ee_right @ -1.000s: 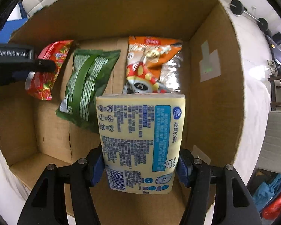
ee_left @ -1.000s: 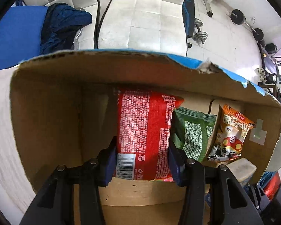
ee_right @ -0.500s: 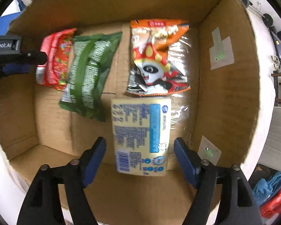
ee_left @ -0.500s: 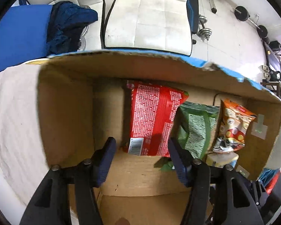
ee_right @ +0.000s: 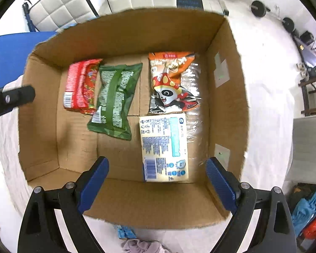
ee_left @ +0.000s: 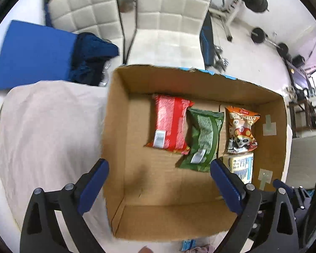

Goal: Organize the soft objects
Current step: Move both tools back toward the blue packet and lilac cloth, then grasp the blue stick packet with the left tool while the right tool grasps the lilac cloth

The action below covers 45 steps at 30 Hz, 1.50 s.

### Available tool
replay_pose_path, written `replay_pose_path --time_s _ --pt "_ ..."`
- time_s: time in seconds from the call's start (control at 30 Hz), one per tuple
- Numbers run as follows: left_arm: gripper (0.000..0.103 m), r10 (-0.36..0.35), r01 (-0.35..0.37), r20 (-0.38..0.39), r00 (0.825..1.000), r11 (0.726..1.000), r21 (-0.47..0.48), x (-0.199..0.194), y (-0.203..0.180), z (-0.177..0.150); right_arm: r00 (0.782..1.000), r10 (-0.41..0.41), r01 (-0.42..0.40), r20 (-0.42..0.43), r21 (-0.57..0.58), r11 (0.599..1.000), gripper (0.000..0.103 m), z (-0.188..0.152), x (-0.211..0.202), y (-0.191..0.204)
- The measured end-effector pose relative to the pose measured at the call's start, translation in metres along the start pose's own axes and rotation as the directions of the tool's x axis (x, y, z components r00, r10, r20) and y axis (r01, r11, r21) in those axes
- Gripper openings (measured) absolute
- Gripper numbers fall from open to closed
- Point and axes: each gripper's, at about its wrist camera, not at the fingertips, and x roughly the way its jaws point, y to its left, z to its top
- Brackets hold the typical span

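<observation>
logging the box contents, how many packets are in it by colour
red packet: 1
green packet: 1
orange packet: 1
pale yellow packet: 1
total: 4, all lying in the cardboard box

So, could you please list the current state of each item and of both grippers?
cardboard box: open, upright
red packet: lying flat in box
green packet: flat, overlapping red packet's edge
orange panda packet: flat, face up
pale yellow pack: flat, released
left gripper: jaws open, empty
right gripper: jaws open, empty
</observation>
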Motion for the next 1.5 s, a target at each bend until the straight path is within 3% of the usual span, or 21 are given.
replay_pose_path --time_s 0.33,0.67,0.9,1.07,1.17,1.27,1.33,1.37,1.5 --pt "0.098 0.047 -0.062 0.192 0.98 0.995 0.075 -0.068 -0.012 -0.08 0.988 0.008 -0.008 0.154 -0.003 1.0 0.095 -0.062 -0.069 0.011" --pt "0.098 0.041 -0.071 0.295 0.955 0.993 0.091 -0.132 -0.02 -0.135 0.959 0.024 -0.037 0.284 0.038 0.999 0.095 -0.124 -0.138 0.002" --pt "0.098 0.041 -0.068 0.349 0.936 0.995 0.067 -0.164 -0.015 -0.154 0.951 0.052 -0.068 0.304 0.043 0.997 0.095 -0.149 -0.165 0.001" --pt "0.098 0.093 -0.102 0.315 0.944 0.995 0.013 -0.149 -0.003 -0.174 0.974 0.102 -0.13 0.2 0.13 0.983 0.095 -0.174 -0.131 -0.012" --pt "0.098 0.117 -0.116 0.247 0.962 0.993 -0.017 -0.12 0.007 -0.194 0.981 0.185 -0.194 0.058 0.253 0.948 0.095 -0.2 -0.072 -0.028" --pt "0.098 0.138 -0.135 0.126 0.982 0.99 -0.032 -0.077 0.015 -0.212 0.938 0.333 -0.262 -0.094 0.437 0.861 0.095 -0.233 0.0 -0.046" --pt "0.098 0.146 -0.144 0.07 0.987 0.989 -0.036 -0.057 0.018 -0.223 0.897 0.413 -0.261 -0.16 0.563 0.784 0.095 -0.256 0.048 -0.056" --pt "0.098 0.15 -0.149 0.03 0.988 0.988 -0.041 -0.043 0.02 -0.228 0.887 0.427 -0.249 -0.175 0.598 0.762 0.095 -0.264 0.063 -0.059" --pt "0.098 0.147 -0.15 -0.043 0.988 0.987 -0.058 -0.018 0.024 -0.246 0.833 0.538 -0.277 -0.124 0.749 0.601 0.095 -0.289 0.11 -0.066"
